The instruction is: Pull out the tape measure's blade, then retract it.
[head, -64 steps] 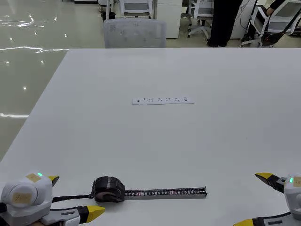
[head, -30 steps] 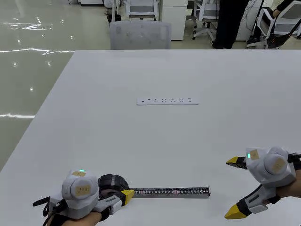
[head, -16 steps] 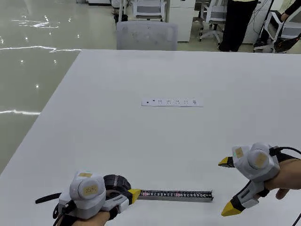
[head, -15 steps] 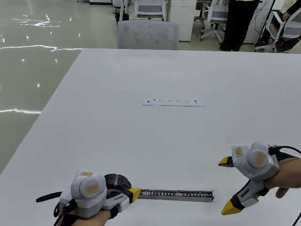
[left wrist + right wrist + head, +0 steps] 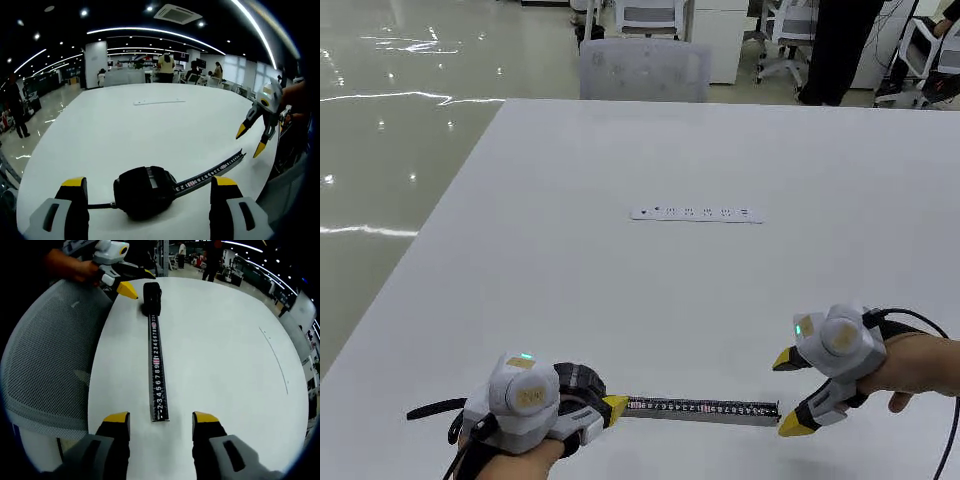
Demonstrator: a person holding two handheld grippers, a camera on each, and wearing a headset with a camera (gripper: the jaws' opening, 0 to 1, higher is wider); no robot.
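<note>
Black and rubbery, the case [image 5: 578, 384] of the tape measure sits at the near left of the white surface [image 5: 720, 290]. The left tongs [image 5: 149, 181] are spread wide to either side of it. The left gripper view shows a gap on both sides, so nothing is clamped. The blade [image 5: 700, 408] lies flat, drawn out rightward from the case. Its end lies between the tips of the right tongs [image 5: 786, 392], which are also wide and hold nothing.

The pull looks done; the retract seems to remain. Three things could go wrong, as I judge it. With the case unheld, a tug on the blade could drag it across the smooth surface. The thin end, lying flat, could slip past the tips instead of being pinched. A free release could whip the blade back.

The left hand [image 5: 515, 463] sits low at the near edge, tongs aimed right along the blade. The right hand [image 5: 912, 365] wraps its handle, tongs aimed left at the blade's end.
</note>
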